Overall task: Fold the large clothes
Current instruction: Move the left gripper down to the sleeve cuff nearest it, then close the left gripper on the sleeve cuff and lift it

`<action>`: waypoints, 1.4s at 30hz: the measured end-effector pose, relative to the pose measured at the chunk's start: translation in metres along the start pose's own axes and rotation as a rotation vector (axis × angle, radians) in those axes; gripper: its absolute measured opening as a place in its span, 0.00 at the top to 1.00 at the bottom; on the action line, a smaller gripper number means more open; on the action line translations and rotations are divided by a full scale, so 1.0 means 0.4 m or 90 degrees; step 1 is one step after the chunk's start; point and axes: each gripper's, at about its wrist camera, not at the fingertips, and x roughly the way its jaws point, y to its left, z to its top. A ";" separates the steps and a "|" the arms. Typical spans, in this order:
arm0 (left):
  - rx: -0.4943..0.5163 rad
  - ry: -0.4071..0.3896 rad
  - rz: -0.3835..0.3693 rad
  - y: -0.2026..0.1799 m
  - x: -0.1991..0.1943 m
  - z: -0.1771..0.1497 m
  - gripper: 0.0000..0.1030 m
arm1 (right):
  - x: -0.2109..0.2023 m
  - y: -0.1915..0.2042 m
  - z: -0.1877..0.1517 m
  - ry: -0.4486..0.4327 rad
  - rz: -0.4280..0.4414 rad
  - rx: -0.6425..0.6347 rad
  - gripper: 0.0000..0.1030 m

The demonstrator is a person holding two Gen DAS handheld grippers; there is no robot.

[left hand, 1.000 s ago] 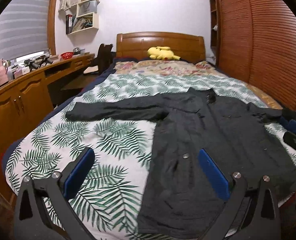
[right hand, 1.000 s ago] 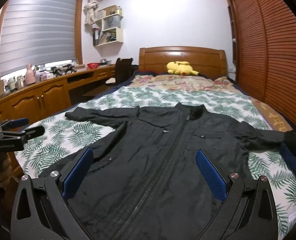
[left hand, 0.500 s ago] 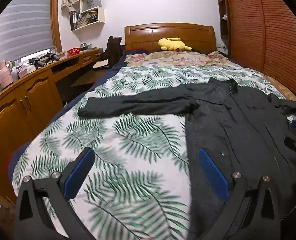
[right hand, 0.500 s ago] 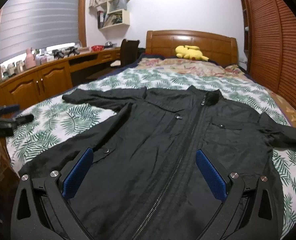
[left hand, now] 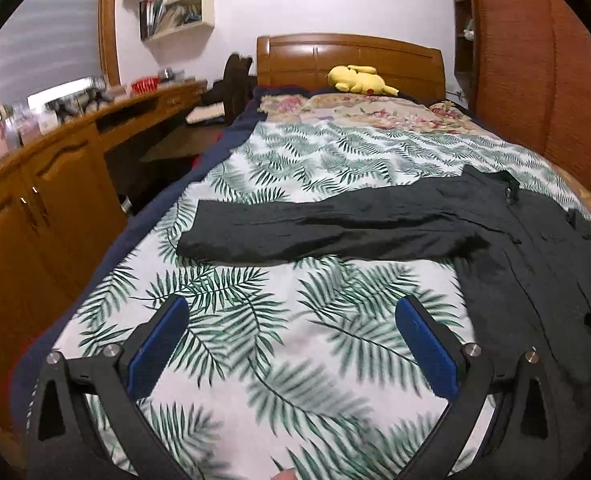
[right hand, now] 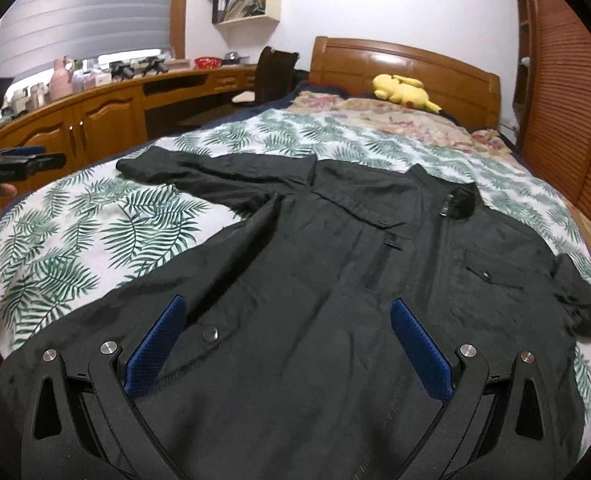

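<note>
A large black jacket [right hand: 355, 272] lies flat and face up on the bed, zipped, collar toward the headboard. One sleeve [left hand: 319, 228] stretches out to the left across the leaf-print cover. In the left wrist view my left gripper [left hand: 291, 332] hangs open over bare bedspread, below that sleeve and left of the jacket body. My right gripper [right hand: 285, 332] hovers open over the jacket's lower front near the hem, nothing between its blue pads. The left gripper [right hand: 23, 162] also shows at the far left edge of the right wrist view.
The bed [left hand: 335, 152] has a wooden headboard [left hand: 347, 60] with a yellow plush toy [left hand: 359, 80] on the pillow end. A long wooden desk with cabinets [left hand: 43, 200] runs along the left. Slatted wardrobe doors [left hand: 535, 80] stand on the right.
Both grippers have dropped lower and closer to the bed. The left one has shifted left, off the jacket body and onto bare bedspread. The jacket has not moved.
</note>
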 end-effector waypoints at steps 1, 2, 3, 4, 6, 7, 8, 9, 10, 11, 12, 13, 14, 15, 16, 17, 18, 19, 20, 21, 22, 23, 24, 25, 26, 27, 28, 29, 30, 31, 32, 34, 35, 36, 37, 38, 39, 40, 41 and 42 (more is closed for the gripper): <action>-0.008 0.006 -0.003 0.024 0.024 0.005 0.00 | 0.016 0.003 0.008 0.005 0.002 -0.004 0.00; -0.013 0.010 -0.001 0.044 0.046 0.013 0.00 | 0.028 0.009 0.011 0.009 0.003 -0.008 0.00; -0.017 0.013 0.004 0.061 0.065 0.019 0.00 | 0.041 0.014 0.015 0.015 0.003 -0.013 0.00; -0.019 0.017 0.007 0.080 0.086 0.025 0.00 | 0.062 0.021 0.018 0.025 0.001 -0.020 0.00; -0.029 0.021 0.007 0.111 0.123 0.040 0.02 | 0.090 0.028 0.022 0.040 0.004 -0.031 0.00; -0.037 0.024 0.006 0.129 0.146 0.050 0.04 | 0.104 0.033 0.024 0.045 0.004 -0.038 0.00; -0.041 0.026 0.005 0.140 0.162 0.057 0.06 | 0.116 0.038 0.026 0.049 0.004 -0.044 0.00; -0.044 0.030 0.009 0.154 0.186 0.067 0.08 | 0.127 0.041 0.029 0.053 0.004 -0.048 0.00; -0.048 0.032 0.011 0.165 0.204 0.073 0.10 | 0.140 0.042 0.032 0.056 0.007 -0.050 0.00; -0.052 0.035 0.011 0.174 0.221 0.080 0.15 | 0.149 0.042 0.035 0.059 0.009 -0.049 0.00; -0.059 0.038 0.011 0.184 0.240 0.088 0.17 | 0.162 0.041 0.038 0.063 0.014 -0.047 0.00; -0.069 0.042 0.012 0.197 0.263 0.098 0.18 | 0.171 0.042 0.041 0.064 0.016 -0.046 0.00; -0.077 0.044 0.016 0.209 0.285 0.106 0.18 | 0.181 0.042 0.042 0.066 0.019 -0.044 0.00; -0.084 0.046 0.022 0.219 0.305 0.113 0.18 | 0.191 0.041 0.041 0.068 0.023 -0.041 0.00; -0.090 0.051 0.032 0.231 0.332 0.120 0.19 | 0.200 0.042 0.039 0.071 0.024 -0.041 0.00; -0.092 0.054 0.040 0.236 0.351 0.124 0.19 | 0.210 0.041 0.033 0.078 0.025 -0.040 0.00; -0.097 0.058 0.050 0.245 0.376 0.128 0.19 | 0.219 0.039 0.024 0.084 0.026 -0.037 0.00; -0.103 0.059 0.059 0.256 0.394 0.129 0.19 | 0.225 0.037 0.019 0.087 0.027 -0.033 0.00; -0.112 0.062 0.066 0.265 0.413 0.131 0.19 | 0.230 0.031 0.013 0.090 0.030 -0.025 0.00; -0.126 0.068 0.074 0.282 0.437 0.129 0.19 | 0.232 0.025 0.011 0.091 0.033 -0.016 0.00; -0.135 0.072 0.078 0.291 0.450 0.126 0.19 | 0.233 0.020 0.011 0.091 0.036 -0.010 0.00; -0.150 0.080 0.083 0.305 0.471 0.121 0.19 | 0.233 0.015 0.009 0.090 0.038 -0.004 0.00; -0.161 0.086 0.089 0.318 0.485 0.114 0.19 | 0.234 0.010 0.007 0.090 0.040 0.002 0.00; -0.173 0.096 0.095 0.330 0.502 0.108 0.19 | 0.234 0.009 0.006 0.089 0.041 0.004 0.00; -0.184 0.104 0.098 0.338 0.516 0.102 0.19 | 0.235 0.009 0.006 0.088 0.041 0.005 0.00; -0.195 0.111 0.095 0.347 0.530 0.097 0.19 | 0.235 0.008 0.005 0.088 0.041 0.007 0.00; -0.212 0.117 0.088 0.356 0.542 0.090 0.19 | 0.235 0.007 0.004 0.088 0.041 0.008 0.00; -0.222 0.123 0.082 0.362 0.549 0.086 0.20 | 0.235 0.007 0.002 0.087 0.041 0.008 0.00; -0.232 0.128 0.072 0.366 0.556 0.083 0.24 | 0.235 0.007 0.001 0.087 0.041 0.008 0.00; -0.239 0.132 0.053 0.366 0.562 0.082 0.36 | 0.238 0.009 0.000 0.087 0.041 0.007 0.00; -0.242 0.136 0.044 0.364 0.565 0.083 0.44 | 0.240 0.009 -0.002 0.089 0.041 0.007 0.00; -0.243 0.141 0.020 0.350 0.567 0.085 0.69 | 0.244 0.009 -0.003 0.094 0.042 0.007 0.00; -0.241 0.153 -0.001 0.338 0.573 0.086 0.83 | 0.244 0.009 -0.003 0.095 0.042 0.007 0.00; -0.233 0.158 0.002 0.324 0.574 0.089 0.86 | 0.244 0.010 -0.004 0.094 0.042 0.007 0.00; -0.216 0.159 0.015 0.306 0.570 0.096 0.90 | 0.243 0.010 -0.004 0.093 0.042 0.007 0.00; -0.197 0.158 0.026 0.287 0.560 0.103 0.92 | 0.242 0.010 -0.004 0.092 0.041 0.007 0.00; -0.183 0.152 0.035 0.268 0.546 0.112 0.92 | 0.241 0.009 -0.004 0.090 0.041 0.008 0.00; -0.171 0.139 0.038 0.247 0.525 0.125 0.92 | 0.241 0.008 -0.003 0.090 0.040 0.008 0.00; -0.158 0.125 0.034 0.222 0.499 0.141 0.93 | 0.240 0.006 -0.002 0.088 0.041 0.009 0.00; -0.148 0.115 0.029 0.204 0.480 0.155 0.93 | 0.237 0.005 -0.001 0.087 0.042 0.010 0.00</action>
